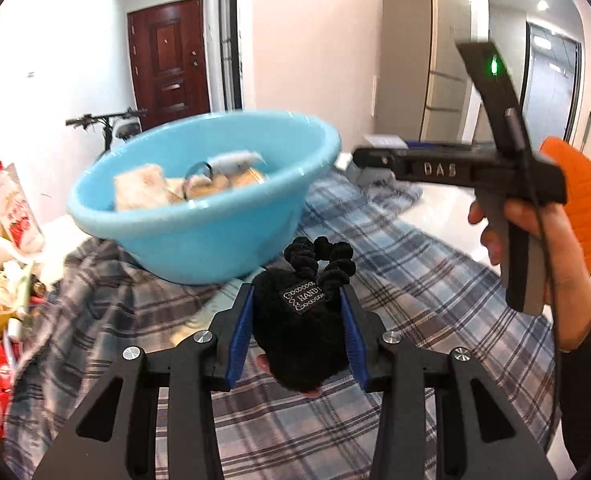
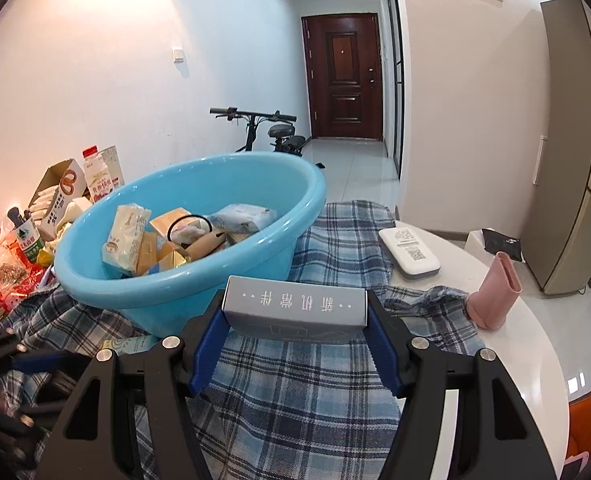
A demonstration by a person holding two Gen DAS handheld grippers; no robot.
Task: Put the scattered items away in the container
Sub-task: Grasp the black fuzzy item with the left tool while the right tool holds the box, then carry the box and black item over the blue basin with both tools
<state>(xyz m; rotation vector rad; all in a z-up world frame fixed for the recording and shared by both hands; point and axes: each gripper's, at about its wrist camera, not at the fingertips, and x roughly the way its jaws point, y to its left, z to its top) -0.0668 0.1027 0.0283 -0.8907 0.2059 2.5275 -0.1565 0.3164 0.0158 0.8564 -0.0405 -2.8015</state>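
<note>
My left gripper (image 1: 298, 308) is shut on a black fluffy hair scrunchie (image 1: 301, 332) with a small label, held above the plaid cloth just in front of the blue basin (image 1: 199, 236). My right gripper (image 2: 295, 312) is shut on a grey box (image 2: 295, 306) with white Chinese print, held just in front of the same blue basin (image 2: 167, 292). The basin holds several packets, boxes and a black ring. The right gripper's body (image 1: 475, 168) and the holding hand show at the right of the left wrist view.
A plaid cloth (image 2: 303, 392) covers the white table (image 2: 535, 320). A white remote-like case (image 2: 409, 254) and a pink holder (image 2: 495, 296) lie to the right. Snack packets, a bottle (image 2: 99, 178) and boxes crowd the left. An orange chair (image 1: 587, 196) stands at the right.
</note>
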